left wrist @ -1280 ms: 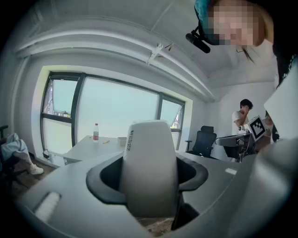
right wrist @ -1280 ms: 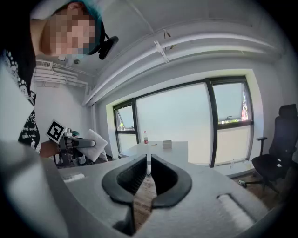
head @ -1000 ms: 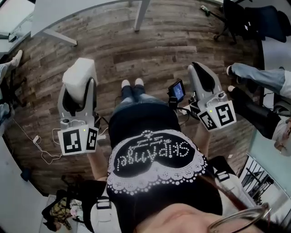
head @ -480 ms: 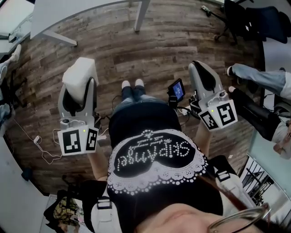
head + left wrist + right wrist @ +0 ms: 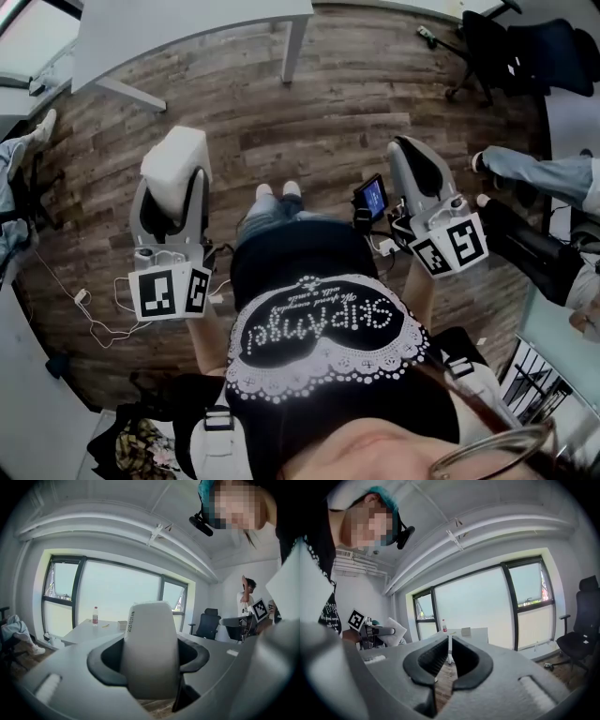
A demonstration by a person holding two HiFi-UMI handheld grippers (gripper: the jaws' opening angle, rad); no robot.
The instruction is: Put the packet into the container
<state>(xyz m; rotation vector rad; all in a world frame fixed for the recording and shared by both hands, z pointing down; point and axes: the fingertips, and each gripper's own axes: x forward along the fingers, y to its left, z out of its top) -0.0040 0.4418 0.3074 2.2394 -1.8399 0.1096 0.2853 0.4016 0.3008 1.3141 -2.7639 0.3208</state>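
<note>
Now nearer the white surface (image 5: 187,28); left hand-held gripper (image 5: 169,208) clamps soft white packet (image 5: 175,157), right hand-held gripper (image 5: 449,654) pinched together, empty; container unseen.

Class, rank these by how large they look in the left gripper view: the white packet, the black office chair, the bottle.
1. White packet, largest, though its nearness to the camera inflates it.
2. Black office chair.
3. Bottle, smallest.

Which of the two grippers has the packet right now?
The left gripper, the one at the head view's left: its jaws are clamped on the white packet. The right gripper has its jaws together, with nothing between them.
</note>
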